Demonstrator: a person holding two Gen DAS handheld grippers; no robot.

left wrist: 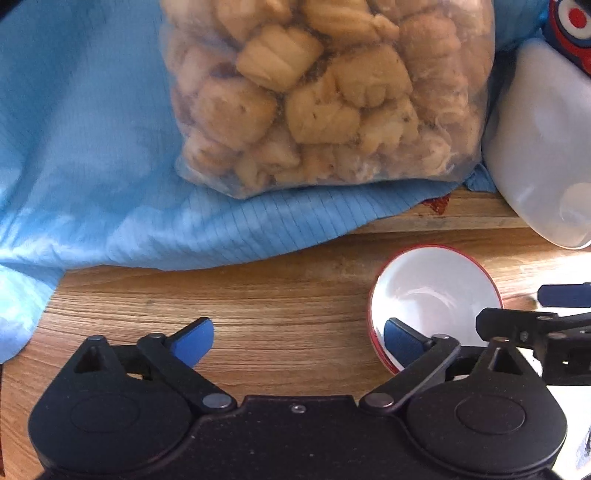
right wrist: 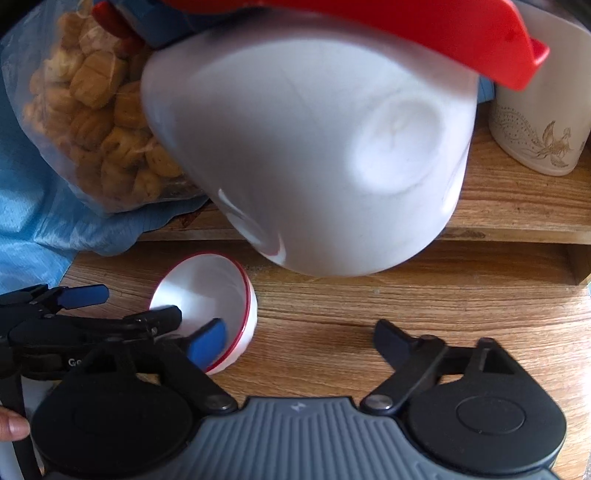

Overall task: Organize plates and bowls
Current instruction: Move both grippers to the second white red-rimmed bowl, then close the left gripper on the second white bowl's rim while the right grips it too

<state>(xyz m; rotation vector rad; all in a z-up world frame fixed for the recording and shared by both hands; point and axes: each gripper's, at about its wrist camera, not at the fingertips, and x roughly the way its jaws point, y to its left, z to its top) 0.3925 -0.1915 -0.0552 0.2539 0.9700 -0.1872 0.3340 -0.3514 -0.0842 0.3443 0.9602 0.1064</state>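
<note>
A small white bowl with a red rim [left wrist: 436,291] [right wrist: 207,284] stands upright on the wooden table. My left gripper [left wrist: 297,345] is open wide; its right pad [left wrist: 402,347] sits at the bowl's near left rim and its left pad rests over bare wood. My right gripper [right wrist: 299,343] is open too, its left pad [right wrist: 207,343] inside the bowl's near rim and its right finger over the table. Neither gripper's pads press on the bowl wall. Each gripper also shows in the other's view, reaching over the bowl: left gripper [right wrist: 122,306], right gripper [left wrist: 524,310].
A large white bowl [right wrist: 314,147] [left wrist: 535,147] leans tilted, base towards me, on a raised wooden board [right wrist: 517,206], with a red lid [right wrist: 406,29] above it. Behind are a clear bag of pastries [left wrist: 325,92], a blue cloth [left wrist: 92,147] and a cream patterned cup [right wrist: 535,129].
</note>
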